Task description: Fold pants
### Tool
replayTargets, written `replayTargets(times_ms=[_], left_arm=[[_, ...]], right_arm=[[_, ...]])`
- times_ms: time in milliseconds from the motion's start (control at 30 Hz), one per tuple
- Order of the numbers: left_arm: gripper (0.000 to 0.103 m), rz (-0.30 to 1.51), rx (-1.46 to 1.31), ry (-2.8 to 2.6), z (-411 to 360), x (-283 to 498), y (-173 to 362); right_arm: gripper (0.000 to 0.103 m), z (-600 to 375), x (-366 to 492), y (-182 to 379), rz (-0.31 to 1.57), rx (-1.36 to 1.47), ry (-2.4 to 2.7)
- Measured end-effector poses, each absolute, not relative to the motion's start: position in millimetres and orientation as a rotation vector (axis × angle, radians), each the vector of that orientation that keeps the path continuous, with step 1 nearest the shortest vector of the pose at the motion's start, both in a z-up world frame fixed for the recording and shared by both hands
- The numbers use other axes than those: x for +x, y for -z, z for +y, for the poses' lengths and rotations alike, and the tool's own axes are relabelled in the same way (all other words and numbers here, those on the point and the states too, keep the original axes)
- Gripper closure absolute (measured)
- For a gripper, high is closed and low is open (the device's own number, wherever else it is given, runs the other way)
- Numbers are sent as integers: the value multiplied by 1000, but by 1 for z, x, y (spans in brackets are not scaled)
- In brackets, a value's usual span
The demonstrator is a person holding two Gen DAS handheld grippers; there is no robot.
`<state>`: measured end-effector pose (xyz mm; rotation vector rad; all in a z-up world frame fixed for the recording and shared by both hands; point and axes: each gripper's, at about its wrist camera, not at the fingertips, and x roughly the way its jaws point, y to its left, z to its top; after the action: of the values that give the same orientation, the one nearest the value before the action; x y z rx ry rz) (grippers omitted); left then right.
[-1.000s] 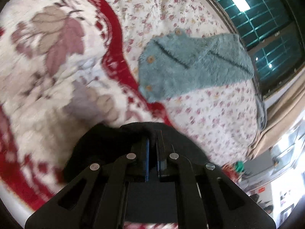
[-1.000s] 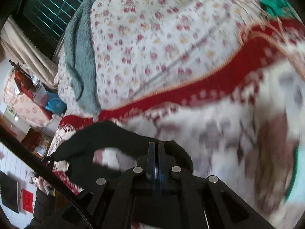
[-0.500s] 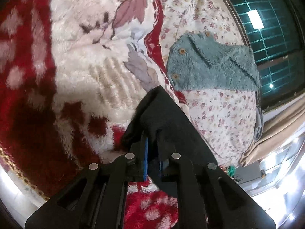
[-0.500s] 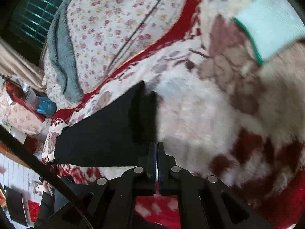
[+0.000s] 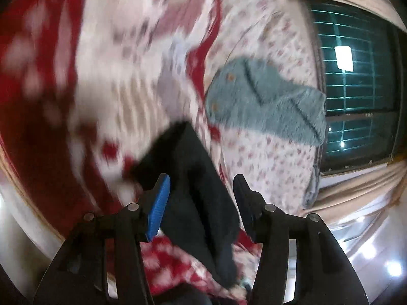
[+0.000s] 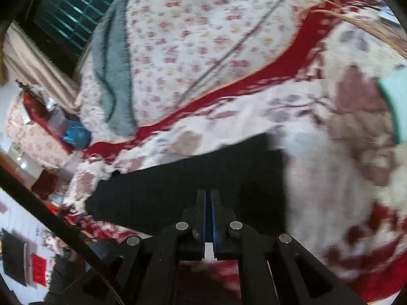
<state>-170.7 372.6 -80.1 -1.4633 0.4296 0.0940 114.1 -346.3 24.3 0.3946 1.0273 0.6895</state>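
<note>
The black pants (image 6: 203, 175) lie folded flat on the red and white blanket (image 6: 330, 152). In the left wrist view the pants (image 5: 193, 178) run as a dark strip between my fingers. My left gripper (image 5: 201, 185) is open, its jaws wide apart on either side of the cloth, not pinching it. My right gripper (image 6: 209, 195) is shut at the near edge of the pants; whether cloth is pinched between the pads I cannot tell.
A teal fuzzy cardigan (image 5: 264, 106) lies on the floral quilt (image 5: 267, 157), beyond the pants; it also shows in the right wrist view (image 6: 112, 68). A window (image 5: 356, 89) with curtains is behind. A pale green cloth (image 6: 396, 96) lies at the right edge.
My left gripper has opened and let go of the pants. The pants have been laid flat on the blanket. The right gripper stays shut.
</note>
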Motion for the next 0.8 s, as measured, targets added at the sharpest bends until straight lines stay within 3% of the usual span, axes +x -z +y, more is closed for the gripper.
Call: replayTargets(times_ms=[233,433,500,533,700,800], left_arm=[[47,497,-1615,-123,376,-151,87],[47,595,-1620,-190,379,-135,87],[72,636,-1544,-221,376,-131,83],[89,663,-1511,-248,375,-131,81],[94,710,-1096,-338,346,-129,36],[94,588,-684,-344,300,-132,-23]], right_arm=[[90,-270,83,-42,1039,523,-895],[88,-221,63,-23,1126,419,-915],[84,-230,64,-22,1107,458,-908],[83,-234,67,-18,1122,480,-895],[82,-256,76,-1,1175,646,-842],[80,-263,77,2,1188,689,-822]])
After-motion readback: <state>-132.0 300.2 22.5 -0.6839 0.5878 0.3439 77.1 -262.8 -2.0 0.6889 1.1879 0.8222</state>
